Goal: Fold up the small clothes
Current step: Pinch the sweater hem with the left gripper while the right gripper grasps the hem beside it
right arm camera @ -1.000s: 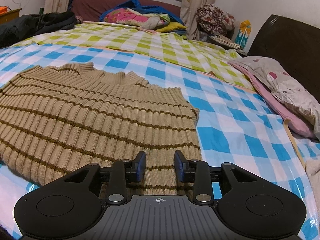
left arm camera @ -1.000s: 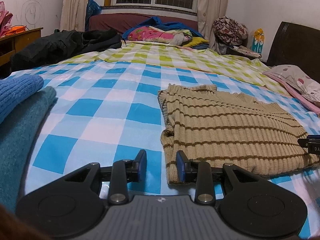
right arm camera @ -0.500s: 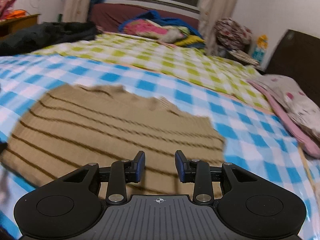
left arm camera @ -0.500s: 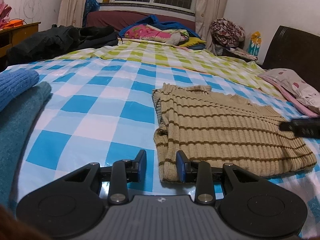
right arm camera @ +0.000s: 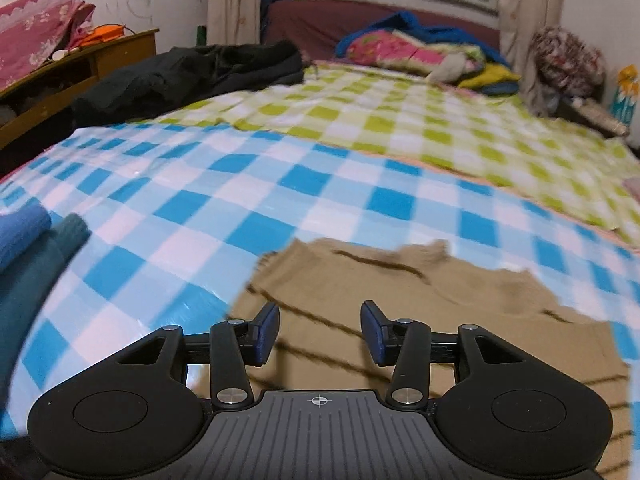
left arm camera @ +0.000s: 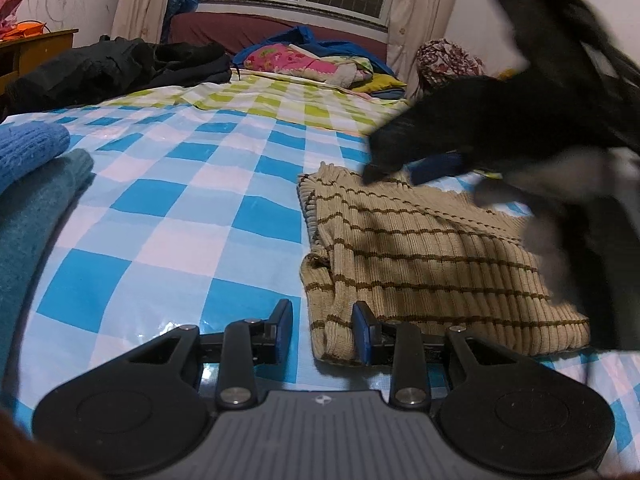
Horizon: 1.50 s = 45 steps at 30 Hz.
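A tan knit sweater with brown stripes (left arm camera: 420,256) lies partly folded on the blue-and-white checked sheet (left arm camera: 192,216). My left gripper (left arm camera: 322,326) is open, low at the sweater's near left corner, with the folded edge between its fingers. My right gripper (right arm camera: 320,334) is open and hovers above the sweater (right arm camera: 420,312), blurred by motion. In the left wrist view the right gripper (left arm camera: 416,168) shows as a dark blur over the sweater's far collar edge.
Folded blue and teal knitwear (left arm camera: 28,184) is stacked at the left. Black clothing (left arm camera: 120,68) and a colourful pile (left arm camera: 312,60) lie at the back on a green checked sheet (right arm camera: 400,120). A wooden desk (right arm camera: 72,80) stands at the far left.
My right gripper has swung left over the sweater, opened wider, and now looms into the left wrist view. My left gripper has edged closer to the sweater's corner.
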### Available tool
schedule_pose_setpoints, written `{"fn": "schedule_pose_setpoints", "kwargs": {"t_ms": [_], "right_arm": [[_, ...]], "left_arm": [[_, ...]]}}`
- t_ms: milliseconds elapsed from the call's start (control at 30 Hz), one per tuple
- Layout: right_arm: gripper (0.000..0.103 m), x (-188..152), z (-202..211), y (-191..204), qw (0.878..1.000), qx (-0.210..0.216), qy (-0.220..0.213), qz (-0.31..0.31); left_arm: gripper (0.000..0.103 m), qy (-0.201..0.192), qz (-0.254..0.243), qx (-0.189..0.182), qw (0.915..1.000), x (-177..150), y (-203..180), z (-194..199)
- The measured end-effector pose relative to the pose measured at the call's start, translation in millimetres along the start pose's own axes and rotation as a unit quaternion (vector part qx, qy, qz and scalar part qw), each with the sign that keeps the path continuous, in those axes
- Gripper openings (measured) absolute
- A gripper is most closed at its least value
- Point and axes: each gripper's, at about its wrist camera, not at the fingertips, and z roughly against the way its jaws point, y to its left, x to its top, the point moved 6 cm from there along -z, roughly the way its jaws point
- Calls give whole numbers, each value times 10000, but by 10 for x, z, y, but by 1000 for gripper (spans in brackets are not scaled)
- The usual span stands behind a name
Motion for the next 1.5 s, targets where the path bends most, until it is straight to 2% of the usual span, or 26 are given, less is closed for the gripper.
{"fn": "schedule_pose_setpoints", "kwargs": {"t_ms": [167, 233, 467, 533, 633, 667, 767, 933, 1133, 1400, 1500], "right_arm": [[45, 112, -359, 192, 9990, 181, 366, -187], [50, 126, -466, 267, 9985, 205, 491, -160], [53, 124, -764, 472, 9950, -234, 852, 463], [50, 111, -806, 490, 9942, -301, 860, 569], [31, 121, -809, 455, 9932, -383, 877, 660], [24, 130, -797, 424, 9932, -360, 887, 655], [15, 181, -718, 335, 9947, -236, 868, 503], [14, 270, -540, 228, 9972, -2, 697, 268], [14, 359, -306, 123, 9985, 287, 470, 41], [14, 505, 79, -116, 9972, 663, 126, -335], [14, 528, 219, -219, 9960, 786, 32, -418]], "left_arm": [[38, 8, 56, -70, 10000, -3, 23, -7], [38, 8, 77, -87, 9999, -6, 29, -10], [38, 1, 134, -136, 9998, -7, 40, -13], [38, -13, 128, -143, 9998, -13, 35, -9], [38, -84, 129, -180, 9997, -12, 33, 12], [39, -110, 144, -201, 9996, -12, 37, 13], [47, -196, 175, -310, 9992, -24, 17, 32], [62, -350, 11, -404, 9986, -36, -64, 51], [73, -464, 13, -313, 9984, -16, -35, 38], [80, -417, 35, -337, 9986, 26, -83, -99], [80, -408, 224, -366, 9982, 75, -119, -165]]}}
